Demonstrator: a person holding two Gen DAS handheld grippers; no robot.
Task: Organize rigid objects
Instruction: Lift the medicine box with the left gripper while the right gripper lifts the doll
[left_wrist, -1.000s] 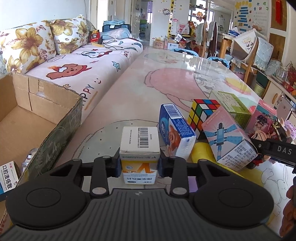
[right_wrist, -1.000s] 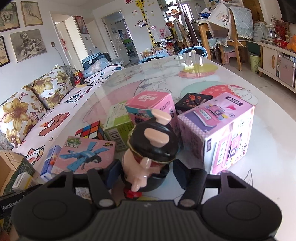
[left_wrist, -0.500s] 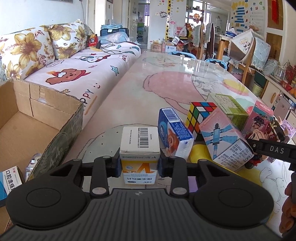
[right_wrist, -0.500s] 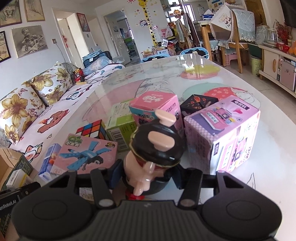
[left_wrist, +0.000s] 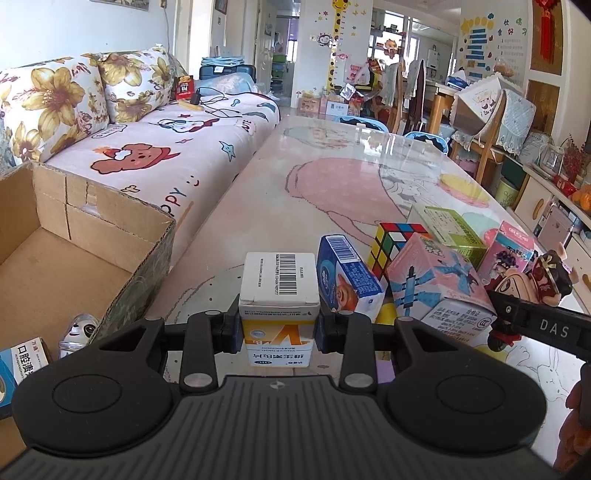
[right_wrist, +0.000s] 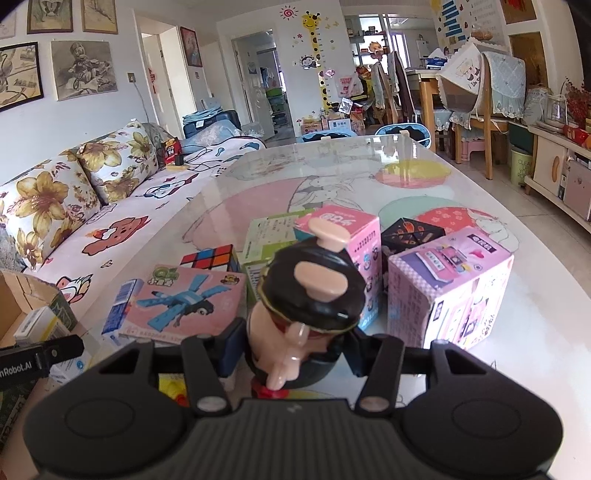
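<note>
Left wrist view, grip: the left gripper (left_wrist: 277, 328) pinches a white-and-orange medicine box (left_wrist: 279, 295) by its two side faces, barcode end pointing away.
Left wrist view, target: the open cardboard carton (left_wrist: 110, 258) sits to the near left, off the table's (left_wrist: 332, 192) edge, a panda toy (left_wrist: 79, 328) and a blue-and-white box (left_wrist: 26, 356) already inside.
Left wrist view, key relation: the carton lies left of the held box, so the drop calls for a leftward carry; this hand looks the nearer to it.
Left wrist view, neighbours: a blue carton (left_wrist: 345, 284), a puzzle cube (left_wrist: 393, 242) and a pink dragonfly box (left_wrist: 437, 282) stand close to the right.
Right wrist view, grip: the right gripper (right_wrist: 291, 349) has its pads clamped on the body of a black-capped figurine (right_wrist: 310, 306), which stands upright, long axis vertical, near the table's near edge.
Right wrist view, surroundings: a pink-and-purple box (right_wrist: 447, 284) stands just right; the carton's corner shows far left.
</note>
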